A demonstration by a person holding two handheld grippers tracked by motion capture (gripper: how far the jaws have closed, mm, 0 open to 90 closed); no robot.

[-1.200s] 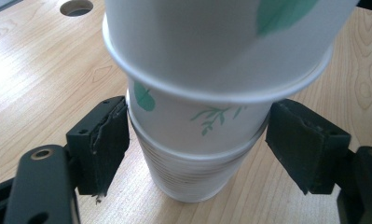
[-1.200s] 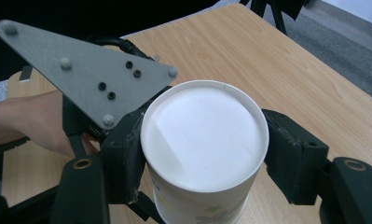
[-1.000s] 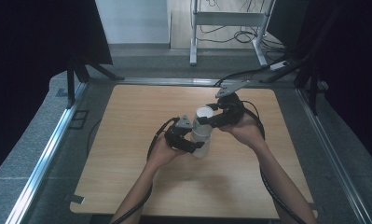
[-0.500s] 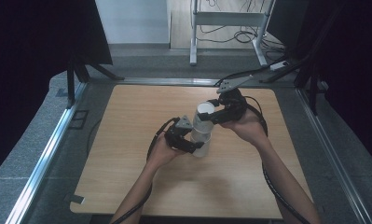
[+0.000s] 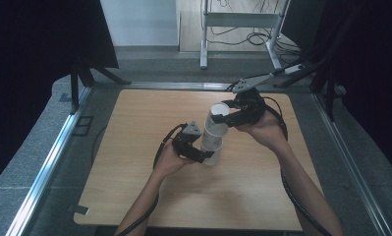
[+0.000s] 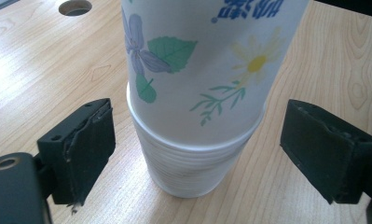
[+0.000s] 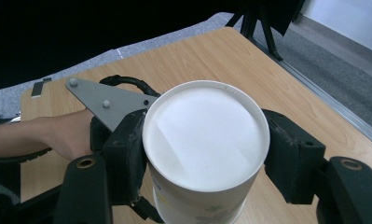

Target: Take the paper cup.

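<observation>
While the left gripper [image 5: 196, 147] sits low beside the nested stack of ribbed white paper cups [image 6: 190, 163], its jaws have just been opening: in the left gripper view both black pads [image 6: 88, 142] stand clear of the cup wall on either side, with the stack between them but untouched. A second ago, in the high view, that gripper looked closed in on the base of the stack, so this reads as a release. The stack itself rests upright on the light wooden table [image 5: 134, 162], near its middle.

Moving right, the flower-printed white paper cup [image 5: 217, 120], upside down with its flat bottom facing up, still sits partly sleeved over the stack. The right gripper [image 5: 229, 117] is clenched on it near the top; in the right gripper view both pads press the wall just under the rim of the base [image 7: 206, 135]. Compared with the earlier frames, this cup and the right hand look slightly higher.

Judgement: the top cup is being pulled off the stack. With the left hold gone, the stack may lift along if the cups stick.
</observation>
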